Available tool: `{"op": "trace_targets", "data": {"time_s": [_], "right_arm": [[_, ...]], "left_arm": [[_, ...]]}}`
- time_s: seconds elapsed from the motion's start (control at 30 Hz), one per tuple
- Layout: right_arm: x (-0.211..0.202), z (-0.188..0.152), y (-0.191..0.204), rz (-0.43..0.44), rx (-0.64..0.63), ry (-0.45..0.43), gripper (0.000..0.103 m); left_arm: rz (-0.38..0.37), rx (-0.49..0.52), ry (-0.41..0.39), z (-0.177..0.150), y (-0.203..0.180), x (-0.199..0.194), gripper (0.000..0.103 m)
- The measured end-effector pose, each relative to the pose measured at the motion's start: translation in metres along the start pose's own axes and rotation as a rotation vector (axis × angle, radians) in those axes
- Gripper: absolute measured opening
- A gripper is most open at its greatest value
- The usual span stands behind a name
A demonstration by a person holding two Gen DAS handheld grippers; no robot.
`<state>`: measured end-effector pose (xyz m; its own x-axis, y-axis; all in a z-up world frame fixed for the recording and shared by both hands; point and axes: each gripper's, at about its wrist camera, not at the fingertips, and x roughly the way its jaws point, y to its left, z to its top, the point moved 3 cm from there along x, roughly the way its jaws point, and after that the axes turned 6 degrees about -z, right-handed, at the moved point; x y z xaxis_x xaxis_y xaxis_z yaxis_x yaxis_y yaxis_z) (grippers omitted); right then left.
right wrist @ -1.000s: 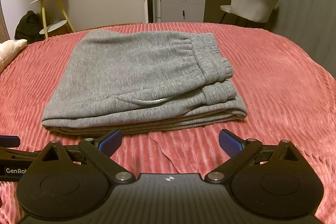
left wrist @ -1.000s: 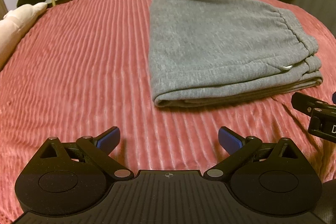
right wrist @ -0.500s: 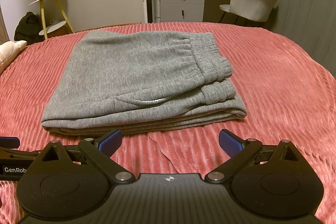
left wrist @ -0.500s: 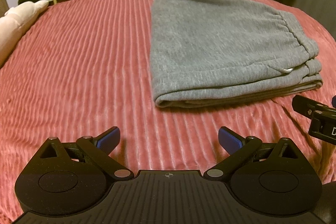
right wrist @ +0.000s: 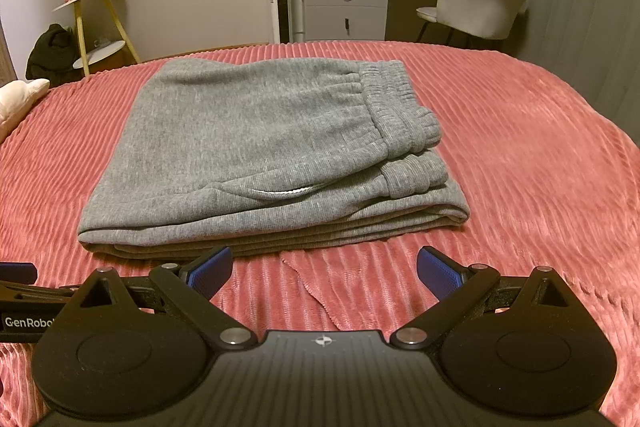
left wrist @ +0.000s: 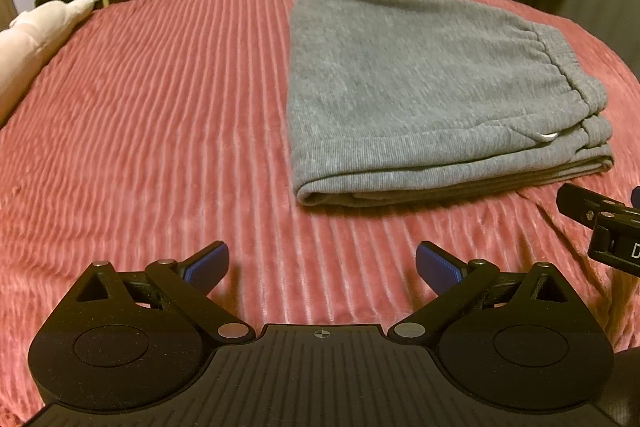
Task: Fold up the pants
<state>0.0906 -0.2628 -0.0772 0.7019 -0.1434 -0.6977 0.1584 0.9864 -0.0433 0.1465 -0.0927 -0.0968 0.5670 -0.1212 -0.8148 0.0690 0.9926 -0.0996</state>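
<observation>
Grey pants [right wrist: 264,155] show their waistband [right wrist: 396,111] fully only rightward.

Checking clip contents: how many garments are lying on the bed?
1: the folded grey pants lie on the red bedspread, ahead of the open right gripper. None shows elsewhere on the bed.

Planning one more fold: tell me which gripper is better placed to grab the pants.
Right, probably. The right gripper is open directly before the pants; the left gripper, also open, faces bare bedspread.
</observation>
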Motion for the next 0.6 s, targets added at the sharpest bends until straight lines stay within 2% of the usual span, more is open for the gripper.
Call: {"op": "trace_targets", "data": {"time_s": [0.6], "right_arm": [[-0.0001,0.0,0.0006,-0.002,0.007,0.004,0.099]], "left_arm": [[-0.008,-0.009,-0.006,0.0012,-0.0003,-0.0018,0.102]]}}
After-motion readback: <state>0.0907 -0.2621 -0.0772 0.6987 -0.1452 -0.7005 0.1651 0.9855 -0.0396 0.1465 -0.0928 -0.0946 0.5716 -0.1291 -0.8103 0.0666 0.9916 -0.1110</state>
